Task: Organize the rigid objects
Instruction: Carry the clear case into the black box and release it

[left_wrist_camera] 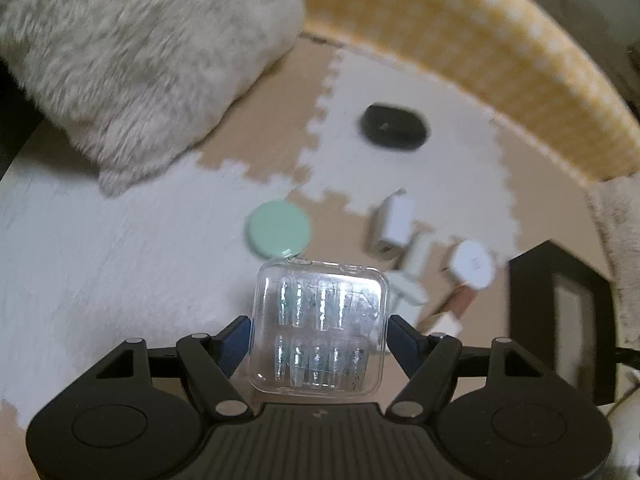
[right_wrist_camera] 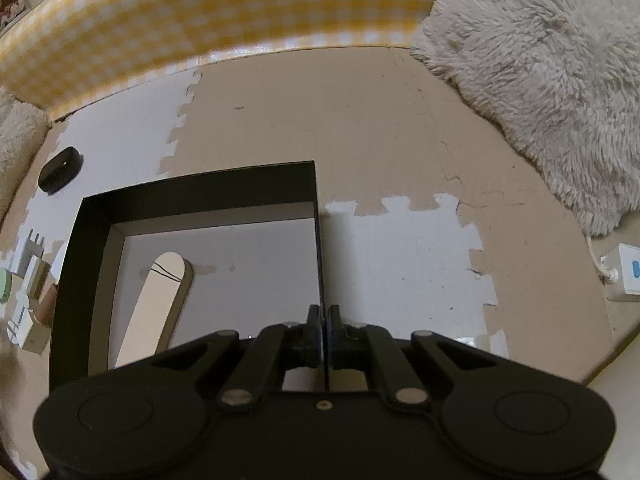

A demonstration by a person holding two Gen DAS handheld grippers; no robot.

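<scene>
My left gripper [left_wrist_camera: 319, 330] is shut on a clear plastic case [left_wrist_camera: 320, 328] with small bluish items inside, held above the foam mat. Ahead of it lie a mint green round lid [left_wrist_camera: 278, 229], a white charger [left_wrist_camera: 394, 222], a white round-topped item [left_wrist_camera: 474, 264] and a black oval case [left_wrist_camera: 394, 126]. My right gripper [right_wrist_camera: 325, 330] is shut on the right wall of a black open box [right_wrist_camera: 192, 196]. Inside the box lies a flat beige rounded board [right_wrist_camera: 158, 304]. The box edge also shows in the left wrist view [left_wrist_camera: 560, 276].
A fluffy white rug [left_wrist_camera: 140, 52] lies at the left, also seen in the right wrist view [right_wrist_camera: 540, 80]. A yellow checked barrier [right_wrist_camera: 200, 20] borders the mat at the back. A white power strip [right_wrist_camera: 624, 276] sits at the far right. Small white items [right_wrist_camera: 28, 280] cluster left of the box.
</scene>
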